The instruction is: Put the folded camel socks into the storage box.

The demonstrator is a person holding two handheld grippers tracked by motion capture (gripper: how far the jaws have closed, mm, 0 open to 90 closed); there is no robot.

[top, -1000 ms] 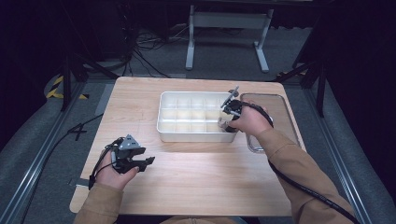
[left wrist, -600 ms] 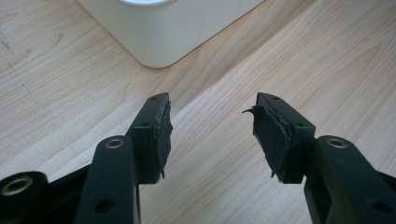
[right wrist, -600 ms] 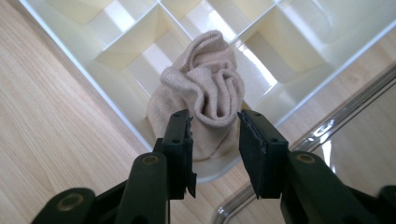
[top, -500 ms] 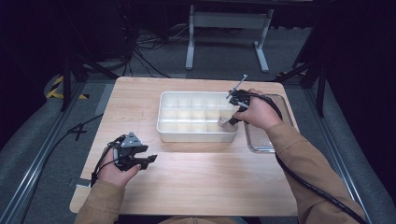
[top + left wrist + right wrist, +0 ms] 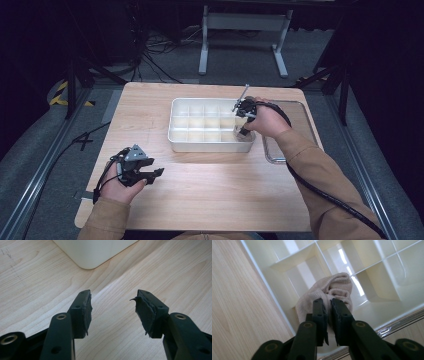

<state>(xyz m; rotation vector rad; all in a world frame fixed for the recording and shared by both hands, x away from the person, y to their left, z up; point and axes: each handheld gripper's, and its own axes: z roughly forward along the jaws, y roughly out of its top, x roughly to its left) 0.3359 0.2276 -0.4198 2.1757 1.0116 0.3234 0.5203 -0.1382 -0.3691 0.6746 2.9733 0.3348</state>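
Beige cloth between right gripper jaws (over the divided tray)

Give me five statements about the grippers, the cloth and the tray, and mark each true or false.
1. The right gripper is shut on a cloth. True.
2. The left gripper holds the cloth. False: its jaws stand open with nothing between them, over bare table.
3. The cloth is over the divided tray. True.
4. The left gripper is inside the tray. False: it is near the table's front left, apart from the tray.
5. The tray's compartments are full of parts. False: those that show are empty apart from the cloth.
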